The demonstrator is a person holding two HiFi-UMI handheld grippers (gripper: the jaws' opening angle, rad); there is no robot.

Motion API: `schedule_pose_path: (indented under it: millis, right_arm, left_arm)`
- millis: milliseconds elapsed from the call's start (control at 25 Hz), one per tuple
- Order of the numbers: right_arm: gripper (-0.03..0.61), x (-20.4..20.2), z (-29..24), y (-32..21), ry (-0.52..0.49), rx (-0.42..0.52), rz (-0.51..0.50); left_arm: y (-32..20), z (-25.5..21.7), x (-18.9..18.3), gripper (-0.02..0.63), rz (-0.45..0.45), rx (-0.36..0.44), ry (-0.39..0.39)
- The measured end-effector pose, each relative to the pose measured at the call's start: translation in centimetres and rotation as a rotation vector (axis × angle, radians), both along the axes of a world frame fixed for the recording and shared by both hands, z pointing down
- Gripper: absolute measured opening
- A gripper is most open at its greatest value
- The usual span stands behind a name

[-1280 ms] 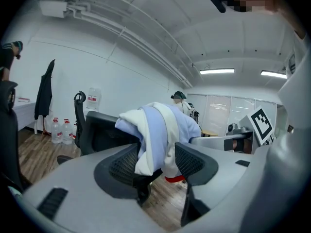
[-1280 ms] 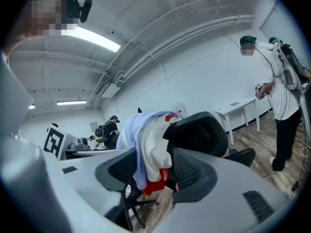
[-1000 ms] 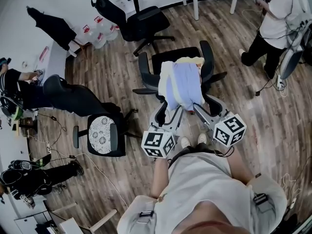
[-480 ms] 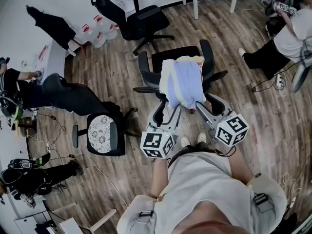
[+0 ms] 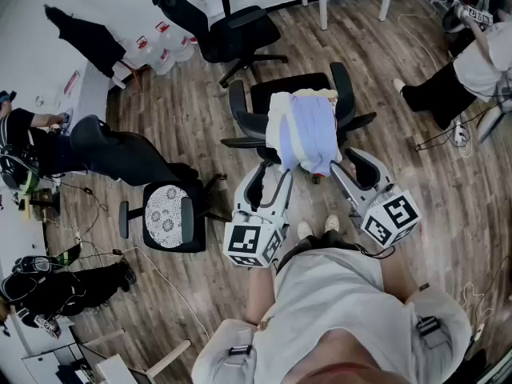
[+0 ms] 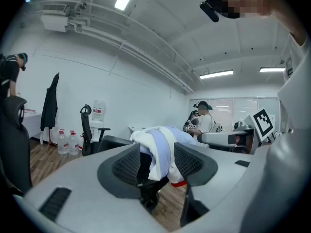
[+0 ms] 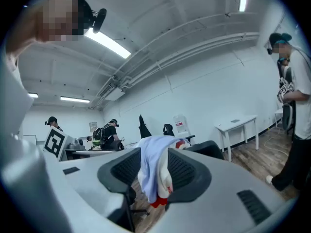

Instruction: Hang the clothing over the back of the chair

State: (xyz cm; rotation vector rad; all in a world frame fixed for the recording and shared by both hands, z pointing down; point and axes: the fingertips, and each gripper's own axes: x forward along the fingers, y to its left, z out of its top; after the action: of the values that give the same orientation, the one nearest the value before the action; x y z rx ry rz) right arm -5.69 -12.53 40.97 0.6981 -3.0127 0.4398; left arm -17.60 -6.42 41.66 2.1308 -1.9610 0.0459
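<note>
At the far left a dark garment (image 5: pixel 82 40) hangs against the white wall, with clear water bottles (image 5: pixel 158 52) standing on the floor just beside it. Lower down, a black office chair with a white lace-patterned seat cover (image 5: pixel 166 216) stands on the wooden floor (image 5: pixel 200 126), and a second black office chair (image 5: pixel 228 29) sits near the wall at the top.

The left tongs (image 5: pixel 268 178) hover level in front of the wearer, their marker cube (image 5: pixel 252 243) nearest the body. The jaws stand apart with nothing pressed between the pads. The left gripper view looks through the gap at the draped cloth some way off, not touching it.

In the middle stands the task's black armchair (image 5: pixel 342 85), its seat facing away from the wearer. The clothing (image 5: pixel 308 130), pale blue and white with a red edge at the hem, lies draped over the top of the chair's back and hangs down both sides, a cream part resting toward the seat.

The right tongs (image 5: pixel 352 168) hang just right of the hem, clear of the cloth, with their marker cube (image 5: pixel 392 217) nearest the body. Their jaws have just narrowed a little yet remain apart and empty. The right gripper view frames the clothing beyond the gap.

At the far right a person in a white top and black trousers (image 5: pixel 468 70) crouches on the floor near trailing cables (image 5: pixel 448 134).
</note>
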Motion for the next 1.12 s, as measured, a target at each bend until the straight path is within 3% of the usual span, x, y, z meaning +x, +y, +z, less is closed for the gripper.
schedule_pose_path:
  millis: [240, 560, 720, 1120]
  right_arm:
    - [0.135, -1.0, -2.7, 2.5, -0.012, 0.139, -0.089]
    - [0.055, -1.2, -3.7, 3.8, -0.056, 0.13, -0.092]
    - [0.043, -1.5, -3.5, 4.4, -0.042, 0.144, -0.113]
    - [0.029, -1.8, -2.5, 5.4, 0.007, 0.183, -0.159]
  left_arm:
    - [0.8, -1.7, 0.9, 0.156, 0.044, 0.027, -0.028]
    - [1.9, -3.4, 2.8, 0.061, 0.133, 0.12, -0.063]
    - [2.0, -3.0, 3.4, 0.023, 0.158, 0.111, -0.063]
    - [1.7, -2.3, 4.4, 0.018, 0.191, 0.095, -0.044]
